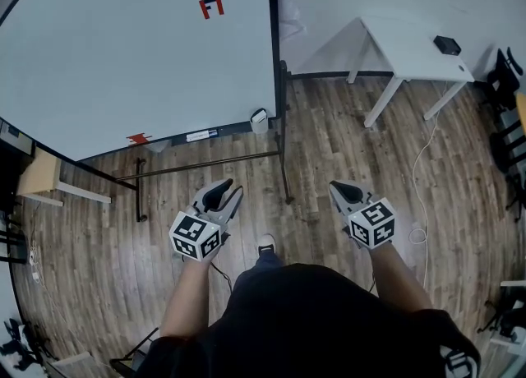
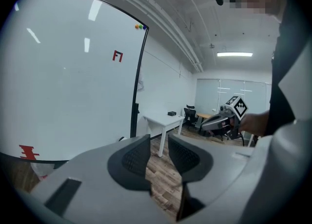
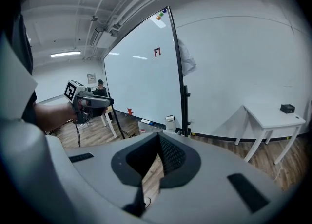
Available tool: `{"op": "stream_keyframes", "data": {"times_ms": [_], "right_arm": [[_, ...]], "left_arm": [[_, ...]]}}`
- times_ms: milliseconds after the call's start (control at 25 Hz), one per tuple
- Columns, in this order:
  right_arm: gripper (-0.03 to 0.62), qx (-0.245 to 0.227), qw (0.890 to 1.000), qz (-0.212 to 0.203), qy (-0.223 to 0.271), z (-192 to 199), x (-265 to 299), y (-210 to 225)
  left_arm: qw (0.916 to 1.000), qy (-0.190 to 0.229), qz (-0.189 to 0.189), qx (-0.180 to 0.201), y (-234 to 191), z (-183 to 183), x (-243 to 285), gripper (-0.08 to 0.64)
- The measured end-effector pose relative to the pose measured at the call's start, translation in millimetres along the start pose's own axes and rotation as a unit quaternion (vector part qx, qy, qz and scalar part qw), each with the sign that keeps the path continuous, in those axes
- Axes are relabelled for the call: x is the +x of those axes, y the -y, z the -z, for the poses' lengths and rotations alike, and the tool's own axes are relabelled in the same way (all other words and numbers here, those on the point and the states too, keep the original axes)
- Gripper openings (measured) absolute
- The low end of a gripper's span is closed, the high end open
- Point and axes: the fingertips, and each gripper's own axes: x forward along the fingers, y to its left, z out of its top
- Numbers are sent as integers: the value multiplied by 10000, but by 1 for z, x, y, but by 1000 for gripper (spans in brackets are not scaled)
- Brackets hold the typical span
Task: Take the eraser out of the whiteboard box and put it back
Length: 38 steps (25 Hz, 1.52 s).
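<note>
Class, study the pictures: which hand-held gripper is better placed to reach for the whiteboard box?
Left, probably. The left hand-held gripper is nearer the whiteboard box, and its jaws stand apart with nothing between them. The right hand-held gripper is farther off, with its jaw tips together.

Whiteboard (image 1: 123, 48) — smooth glossy white face, light glints seen on it; frame black metal. Floor (image 1: 345, 146) laid in matt wood-grain planks. Bench (image 1: 411, 48) smooth white. Left gripper (image 2: 158, 142) tongs — matt grey plastic, pads (image 2: 132, 158) black, fine-ribbed.
</note>
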Motion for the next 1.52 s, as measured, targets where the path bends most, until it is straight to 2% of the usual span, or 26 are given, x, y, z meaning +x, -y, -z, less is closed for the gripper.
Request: {"op": "stream_keyframes", "data": {"times_ms": [640, 1520], "right_arm": [[-5, 132, 9996, 112, -207, -16, 50, 8], [-5, 150, 9990, 265, -318, -26, 87, -5]], "left_arm": [[9996, -155, 237, -71, -60, -3, 37, 121], [9991, -111, 394, -89, -106, -10, 37, 121]]}}
